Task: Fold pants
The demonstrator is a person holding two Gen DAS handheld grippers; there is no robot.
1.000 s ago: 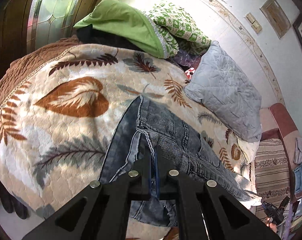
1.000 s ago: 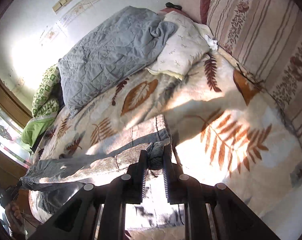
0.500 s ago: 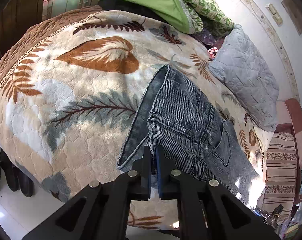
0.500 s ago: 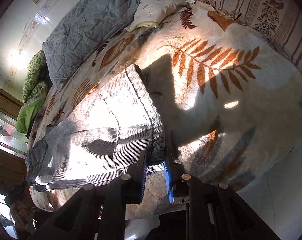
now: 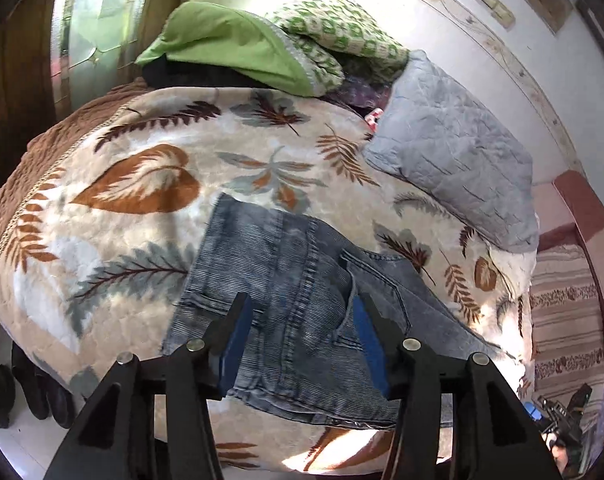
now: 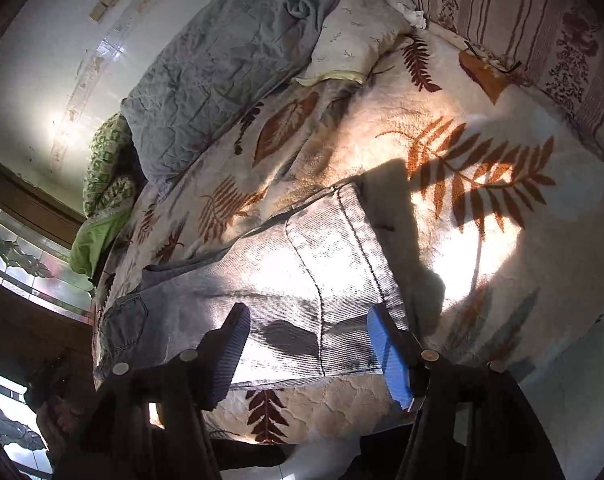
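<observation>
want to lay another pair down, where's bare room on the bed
Bare blanket lies left of the jeans, toward the brown edge, and past the hem on the sunlit fern patch. The far side is crowded: grey quilt, green bedding, cream pillow.

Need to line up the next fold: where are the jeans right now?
The jeans lie flat on the leaf-print blanket near its front edge, below the grey quilt.

The left gripper (image 5: 300,330) hides part of the jeans' (image 5: 286,280) waistband.
</observation>
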